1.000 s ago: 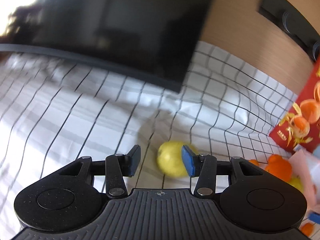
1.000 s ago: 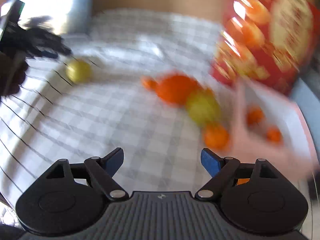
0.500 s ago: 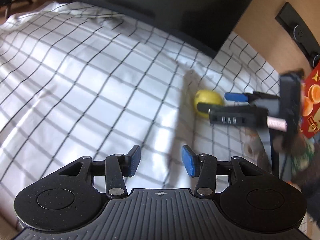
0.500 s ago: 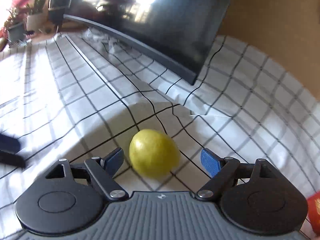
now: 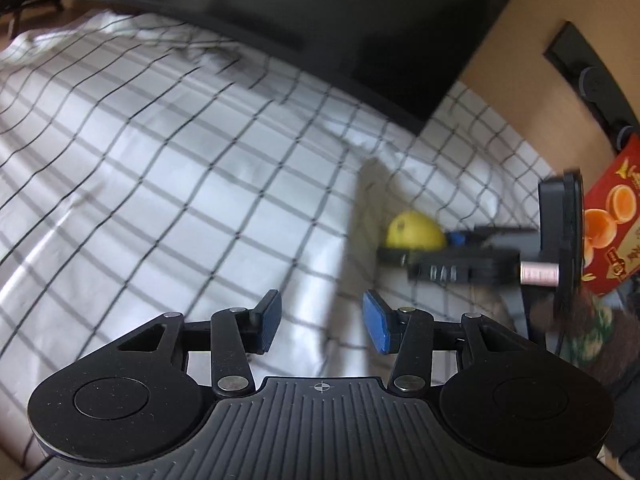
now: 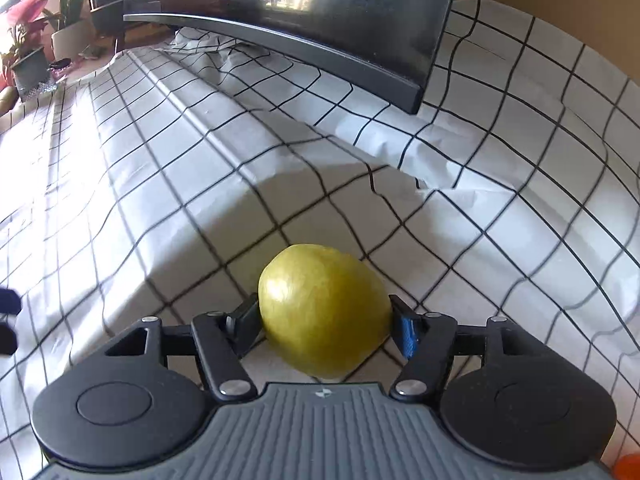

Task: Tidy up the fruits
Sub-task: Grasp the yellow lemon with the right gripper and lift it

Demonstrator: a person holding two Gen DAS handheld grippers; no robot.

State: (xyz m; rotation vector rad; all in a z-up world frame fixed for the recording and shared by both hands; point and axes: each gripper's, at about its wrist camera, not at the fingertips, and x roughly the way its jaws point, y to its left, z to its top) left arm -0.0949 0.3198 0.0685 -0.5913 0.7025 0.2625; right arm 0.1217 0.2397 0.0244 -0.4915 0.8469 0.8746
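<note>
Closing in over the last half second, the right tool (image 6: 324, 320) now has its two fingers pressed against either flank of the yellow-green fruit (image 6: 325, 310), where a moment ago they stood wide of it. That fruit sits on the checked cloth (image 6: 200, 184) covering the worktop, just in front of the corner of the dark monitor (image 6: 320, 20).

From the right wrist you get the fruit up close: smooth, slightly lopsided, glossy on its upper left, with a shadow falling across the cloth behind it. Potted plants (image 6: 28, 52) stand far off to the left, and a sliver of orange fruit (image 6: 628, 467) peeks in at the bottom right corner.

From the left wrist the same fruit (image 5: 416, 230) looks small and half hidden behind the other tool's (image 5: 460, 248) dark fingers. This view alone shows the red box (image 5: 616, 220) printed with oranges at the right edge. The left tool (image 5: 322, 322) hangs over bare cloth with its blue pads (image 5: 376, 322) apart, holding nothing.
</note>
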